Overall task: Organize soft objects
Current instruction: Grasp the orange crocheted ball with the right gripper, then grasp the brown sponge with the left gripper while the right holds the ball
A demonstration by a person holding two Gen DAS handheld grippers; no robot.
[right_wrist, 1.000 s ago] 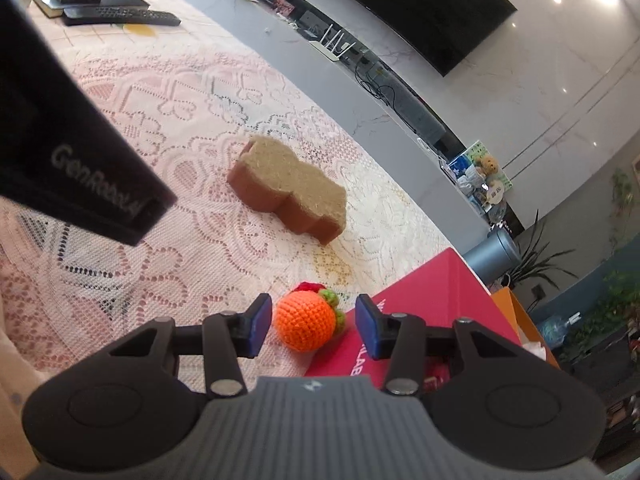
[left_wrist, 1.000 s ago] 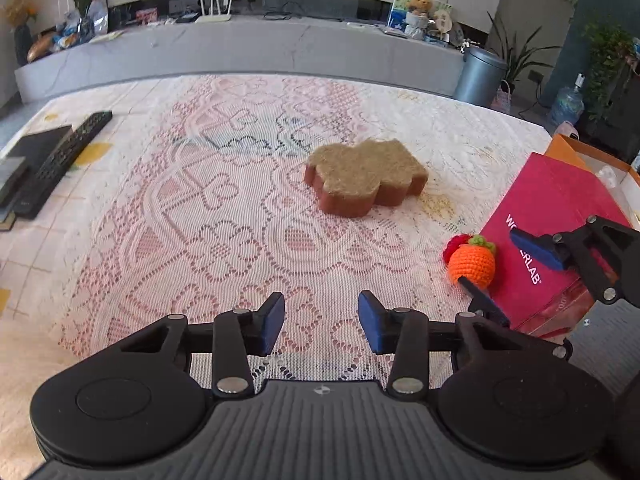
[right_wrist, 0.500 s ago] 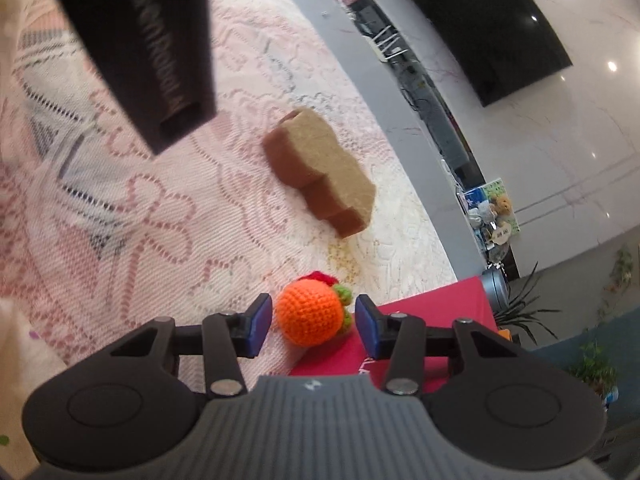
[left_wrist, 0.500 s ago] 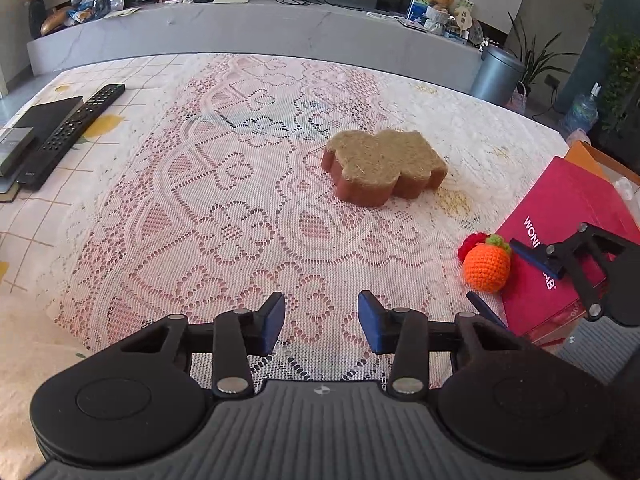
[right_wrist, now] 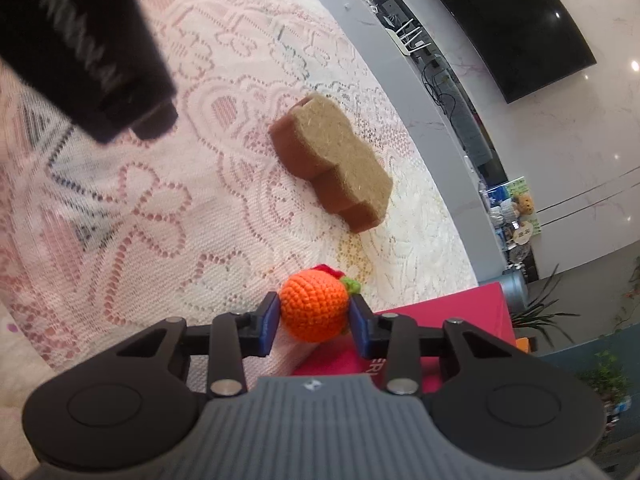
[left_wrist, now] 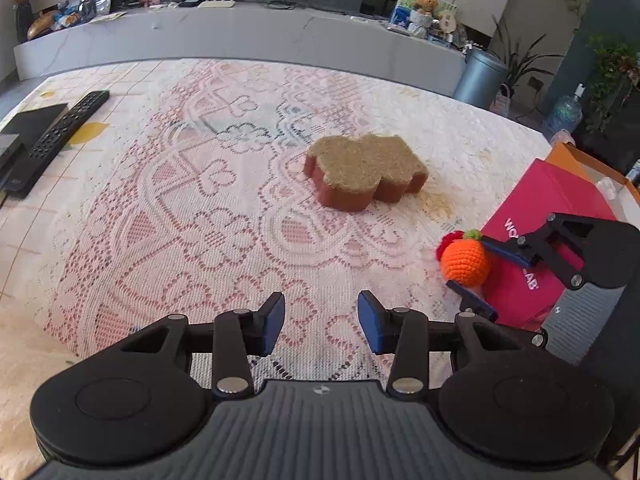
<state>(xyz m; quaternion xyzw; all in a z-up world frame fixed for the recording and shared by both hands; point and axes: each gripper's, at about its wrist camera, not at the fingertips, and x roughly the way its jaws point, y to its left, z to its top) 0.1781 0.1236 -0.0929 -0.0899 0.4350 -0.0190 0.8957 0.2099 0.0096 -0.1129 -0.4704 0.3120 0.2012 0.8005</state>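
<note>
An orange crocheted ball (right_wrist: 312, 306) with a green and red top lies on the lace cloth beside a pink-red box (right_wrist: 448, 308). My right gripper (right_wrist: 314, 318) is closing its jaws on the ball, and both blue pads touch its sides. From the left wrist the same ball (left_wrist: 466, 260) shows between the right gripper (left_wrist: 480, 272) pads. A brown cloud-shaped sponge (left_wrist: 364, 168) rests further back on the cloth. My left gripper (left_wrist: 321, 320) hovers open over the cloth with nothing between its fingers.
The pink-red box (left_wrist: 540, 216) lies at the table's right edge with an orange box (left_wrist: 580, 156) behind it. A black remote (left_wrist: 60, 132) and a dark flat device (left_wrist: 24, 128) lie at the far left. The left tool's black housing (right_wrist: 80, 40) hangs at the upper left.
The right gripper's jaws have narrowed until the pads meet the orange ball, and its view has rolled. The left gripper's jaws have kept their width.
</note>
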